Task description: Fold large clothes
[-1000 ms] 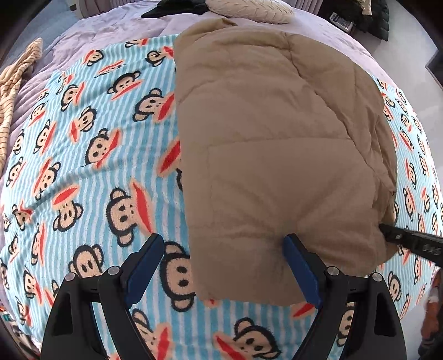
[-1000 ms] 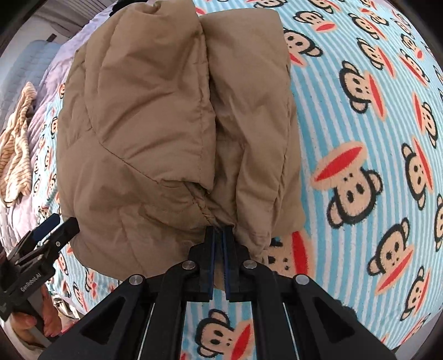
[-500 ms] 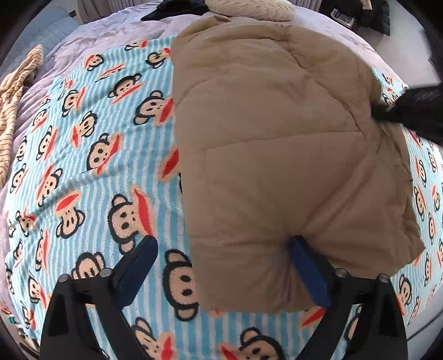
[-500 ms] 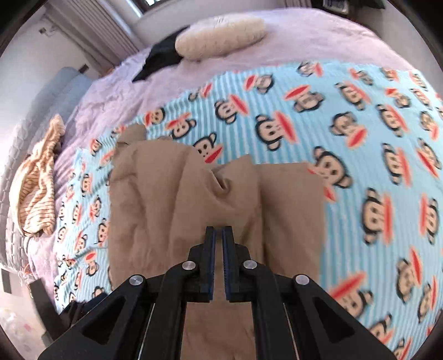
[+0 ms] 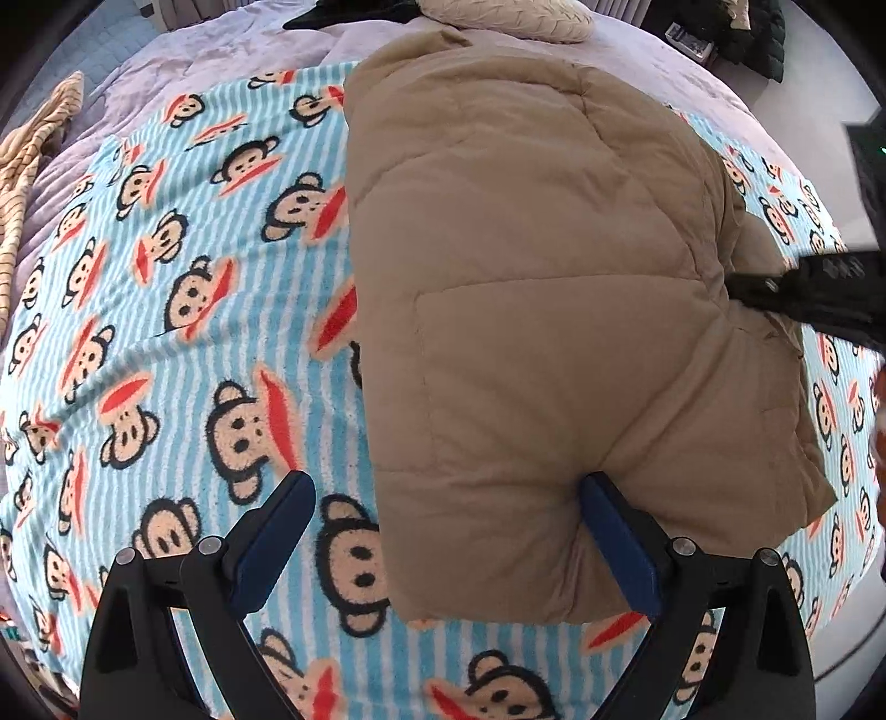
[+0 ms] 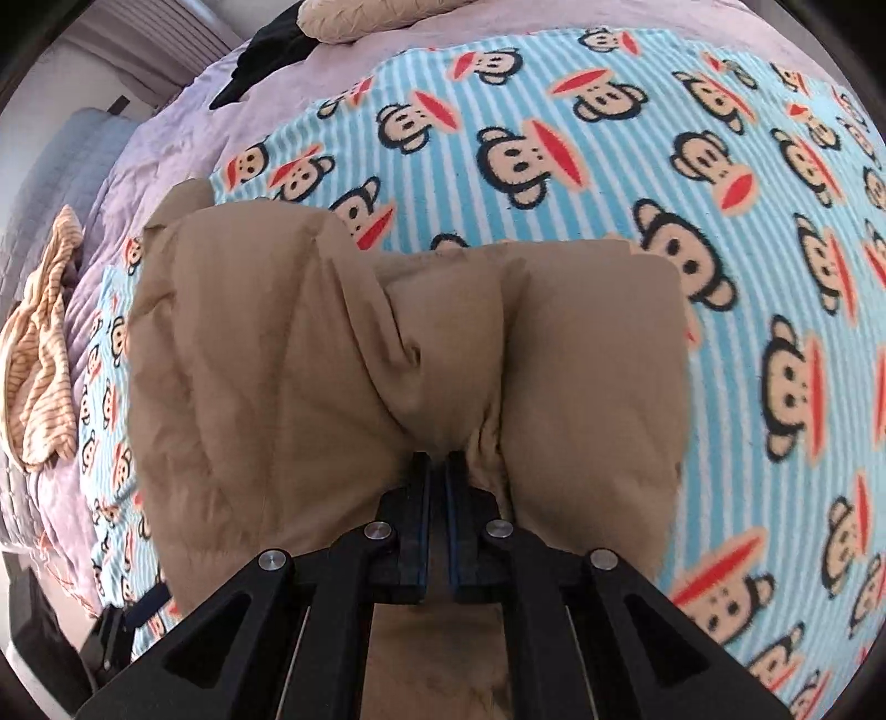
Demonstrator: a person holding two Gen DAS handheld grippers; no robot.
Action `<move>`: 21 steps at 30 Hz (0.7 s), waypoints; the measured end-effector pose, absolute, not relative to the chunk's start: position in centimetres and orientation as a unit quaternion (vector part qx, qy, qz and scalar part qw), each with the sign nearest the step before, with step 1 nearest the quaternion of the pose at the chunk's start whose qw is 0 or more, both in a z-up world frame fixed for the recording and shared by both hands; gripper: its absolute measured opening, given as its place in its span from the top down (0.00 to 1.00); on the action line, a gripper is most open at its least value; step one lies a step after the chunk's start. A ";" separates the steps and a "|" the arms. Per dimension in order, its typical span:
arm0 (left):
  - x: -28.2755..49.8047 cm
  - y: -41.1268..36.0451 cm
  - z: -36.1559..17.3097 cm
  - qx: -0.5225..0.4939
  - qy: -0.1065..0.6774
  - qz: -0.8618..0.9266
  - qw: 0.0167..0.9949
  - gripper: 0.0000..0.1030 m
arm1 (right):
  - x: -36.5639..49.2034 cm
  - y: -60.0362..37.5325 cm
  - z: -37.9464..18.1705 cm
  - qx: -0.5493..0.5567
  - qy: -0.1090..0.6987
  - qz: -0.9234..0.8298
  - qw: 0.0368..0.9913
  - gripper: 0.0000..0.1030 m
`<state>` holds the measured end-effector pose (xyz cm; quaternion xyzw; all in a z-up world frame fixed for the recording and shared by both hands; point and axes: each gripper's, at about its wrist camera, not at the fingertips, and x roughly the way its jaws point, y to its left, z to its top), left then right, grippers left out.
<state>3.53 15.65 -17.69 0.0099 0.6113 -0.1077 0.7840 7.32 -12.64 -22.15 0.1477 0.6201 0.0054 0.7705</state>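
Left wrist view: bed scene, camera looks steeply down.
Bed cover: lilac quilted bedspread (image 5: 183, 72), runs under everything, bare along the far edge.
Blanket: light-blue-and-white striped fleece blanket with cartoon monkey faces (image 5: 183, 343), spread flat over the bedspread.
Jacket: tan puffy quilted jacket (image 5: 526, 310), lying on the blanket, folded into a thick bundle; near edge reaches down between the left claw's fingers.
Left claw: left gripper (image 5: 454, 531), black frame with blue pads, jaws spread wide and just finished opening further; right pad presses into the jacket's near corner, left pad over bare blanket, nothing clamped.
Right claw: right gripper (image 6: 436, 459), jaws pinched almost fully together on a gathered fold of the jacket (image 6: 310, 354), fabric puckers at the tips; seen in the left view as a black bar at the jacket's right side.
Pillow: cream knitted pillow (image 5: 515, 14), at the far edge of the bed.
Striped cloth: beige striped garment (image 6: 39, 354), crumpled on the bedspread, well apart from the jacket.
Dark cloth: black garment (image 6: 266, 61), beside the pillow.
Writing: none legible; monkey print only.
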 end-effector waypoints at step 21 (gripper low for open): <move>0.2 14.8 -11.2 0.002 0.584 -0.106 0.805 0.06 | -4.0 -14.1 -16.8 0.179 0.619 -0.001 0.765 0.90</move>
